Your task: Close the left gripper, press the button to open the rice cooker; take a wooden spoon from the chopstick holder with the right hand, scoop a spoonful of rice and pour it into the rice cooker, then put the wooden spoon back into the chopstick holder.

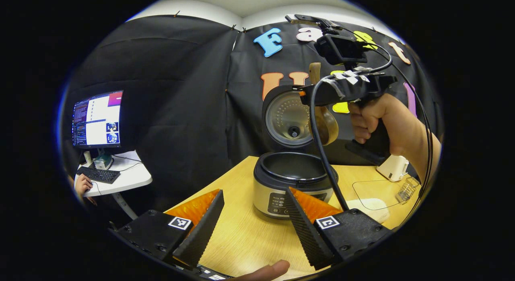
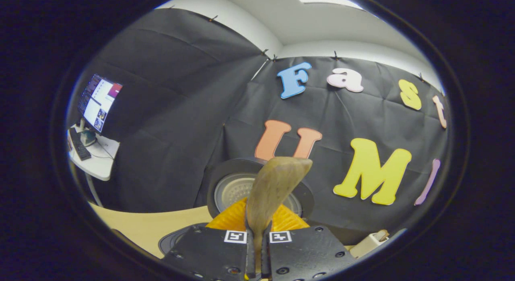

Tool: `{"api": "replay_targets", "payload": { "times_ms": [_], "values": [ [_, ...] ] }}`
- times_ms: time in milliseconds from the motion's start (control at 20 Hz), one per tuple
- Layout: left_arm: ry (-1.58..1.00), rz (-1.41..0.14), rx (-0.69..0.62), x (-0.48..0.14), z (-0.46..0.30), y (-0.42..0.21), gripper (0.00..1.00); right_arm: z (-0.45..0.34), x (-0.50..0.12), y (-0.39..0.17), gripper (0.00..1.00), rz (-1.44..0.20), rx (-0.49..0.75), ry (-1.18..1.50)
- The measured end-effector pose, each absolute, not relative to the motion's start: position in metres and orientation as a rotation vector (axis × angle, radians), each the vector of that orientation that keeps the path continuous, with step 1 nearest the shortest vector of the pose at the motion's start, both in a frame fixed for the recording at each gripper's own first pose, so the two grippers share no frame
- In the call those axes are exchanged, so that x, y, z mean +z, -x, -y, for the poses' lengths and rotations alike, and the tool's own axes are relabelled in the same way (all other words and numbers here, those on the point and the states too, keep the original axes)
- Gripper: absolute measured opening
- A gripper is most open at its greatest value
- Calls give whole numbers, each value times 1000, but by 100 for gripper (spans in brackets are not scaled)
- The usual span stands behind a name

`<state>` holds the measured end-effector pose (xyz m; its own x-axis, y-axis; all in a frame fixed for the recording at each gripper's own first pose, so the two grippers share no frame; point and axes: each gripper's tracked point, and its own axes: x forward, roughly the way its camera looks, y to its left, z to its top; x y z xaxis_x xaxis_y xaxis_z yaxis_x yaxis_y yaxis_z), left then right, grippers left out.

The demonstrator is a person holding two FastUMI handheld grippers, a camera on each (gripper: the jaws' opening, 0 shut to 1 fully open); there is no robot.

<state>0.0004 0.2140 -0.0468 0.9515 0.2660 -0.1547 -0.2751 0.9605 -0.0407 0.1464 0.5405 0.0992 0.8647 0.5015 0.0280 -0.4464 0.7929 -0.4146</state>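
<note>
1. Rice cooker (image 1: 291,184): a round appliance with a brushed-metal body, a dark rim and a dark control panel on its front. It stands on the pale wood-grain counter (image 1: 245,232). Its hinged lid (image 1: 287,118) stands upright and open, showing a circular metal inner plate with rows of small dimples and a dark centre vent. The inner pot looks dark; its contents cannot be made out.
2. Wooden spoon (image 2: 269,192): smooth, light-brown wood with a rounded, scooped bowl. In the right gripper view the bowl rises in front of the cooker lid, and the handle runs down between the jaws and is hidden there. In the left gripper view the spoon hangs above the open pot, just in front of the lid; whether rice lies in the bowl cannot be told.
3. Right gripper (image 2: 257,248): jaws closed tight on the spoon handle. In the left gripper view a hand (image 1: 380,120) grips its black body, and a black cable partly covers the cooker.
4. Left gripper (image 1: 251,228): jaws spread wide apart, ribbed inner faces showing, holding nothing, low over the counter in front of the cooker.
5. White holder (image 1: 392,167): at the counter's far right, partly behind the hand; its shape is hard to make out.
</note>
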Motion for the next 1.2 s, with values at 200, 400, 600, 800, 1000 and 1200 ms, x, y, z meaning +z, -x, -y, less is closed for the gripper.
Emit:
{"api": "replay_targets", "payload": {
  "times_ms": [200,400,600,800,1000,1200],
  "values": [
    [45,-150,269,-46,-210,-1,96,-529,103,-149,6,152,490,452],
    [42,-146,247,-44,-199,-3,96,-492,121,-150,6,173,456,454],
    [39,-138,228,-41,-187,-5,96,-432,140,-156,6,173,391,406],
    [23,-135,215,-37,-173,-7,96,-369,149,-166,8,169,313,389],
    [-1,-131,191,-34,-156,-8,96,-303,147,-171,7,137,246,360],
    [-42,-125,178,-32,-143,-8,96,-232,139,-173,8,103,172,345]
  ]
}}
